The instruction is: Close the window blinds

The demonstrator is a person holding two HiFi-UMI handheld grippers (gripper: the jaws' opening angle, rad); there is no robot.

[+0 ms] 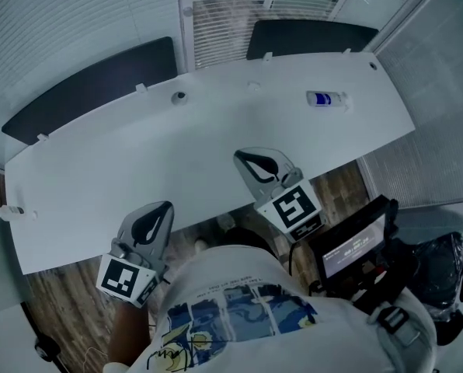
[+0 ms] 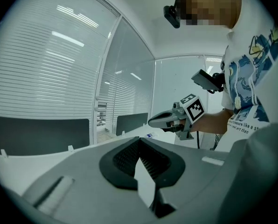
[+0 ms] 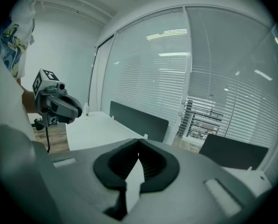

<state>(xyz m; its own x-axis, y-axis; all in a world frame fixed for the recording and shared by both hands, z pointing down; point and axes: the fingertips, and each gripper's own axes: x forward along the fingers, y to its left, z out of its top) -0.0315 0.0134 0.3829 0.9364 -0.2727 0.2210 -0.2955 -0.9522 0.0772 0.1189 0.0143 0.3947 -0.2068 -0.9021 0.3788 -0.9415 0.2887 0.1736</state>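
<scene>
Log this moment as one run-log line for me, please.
left gripper: shut, empty | right gripper: shut, empty | both at desk near edge | window blinds: not yet touched

Left claw [image 1: 161, 212] lower left, right claw [image 1: 247, 160] near frame centre; both pressed tip to tip, empty, tilted slightly down.

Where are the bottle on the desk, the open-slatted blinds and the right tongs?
bottle [image 1: 322, 99]: head view, its blue label.
open blinds [image 1: 224, 26]: head view, middle slats.
right tongs [image 1: 244, 158]: head view, the closed tips.
</scene>
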